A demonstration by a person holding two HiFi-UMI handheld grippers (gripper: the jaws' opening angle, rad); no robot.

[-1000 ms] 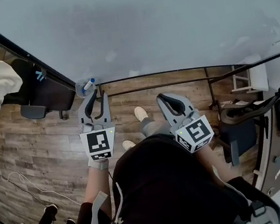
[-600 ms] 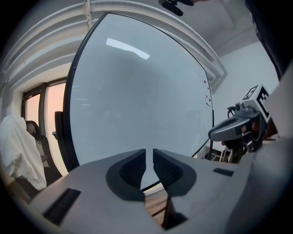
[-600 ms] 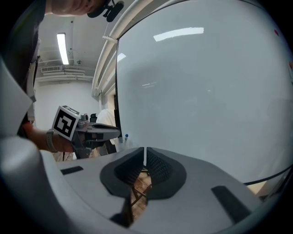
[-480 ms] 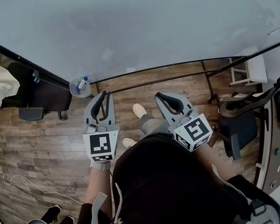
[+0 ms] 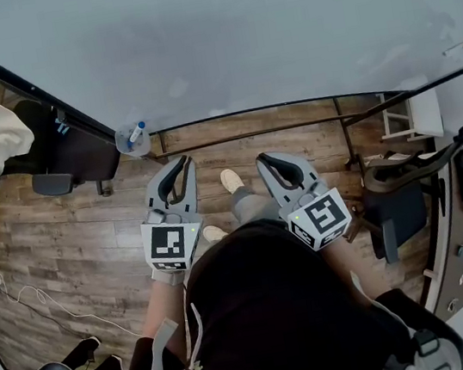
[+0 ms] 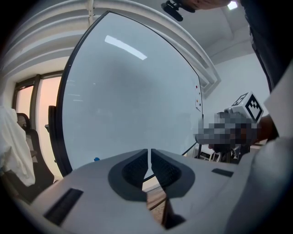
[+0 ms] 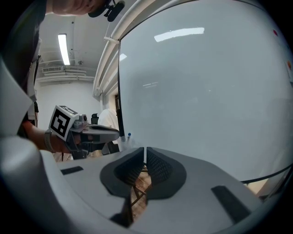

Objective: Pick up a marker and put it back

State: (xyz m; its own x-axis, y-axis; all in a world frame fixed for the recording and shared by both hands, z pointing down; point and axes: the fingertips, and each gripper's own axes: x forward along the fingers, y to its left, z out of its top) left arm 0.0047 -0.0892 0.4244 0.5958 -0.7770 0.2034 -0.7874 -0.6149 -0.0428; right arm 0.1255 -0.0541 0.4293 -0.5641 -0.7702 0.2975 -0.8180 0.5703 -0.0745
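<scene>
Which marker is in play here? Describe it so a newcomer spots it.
Start at the large whiteboard and follow its dark lower edge to the left corner. A small clear round holder sits there, with the marker standing tilted in it: white barrel, blue cap, the holder's only content.

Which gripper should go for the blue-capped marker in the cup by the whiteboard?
Left, probably: the left gripper sits nearer the marker, its jaws closing on nothing; the right gripper is farther.
</scene>
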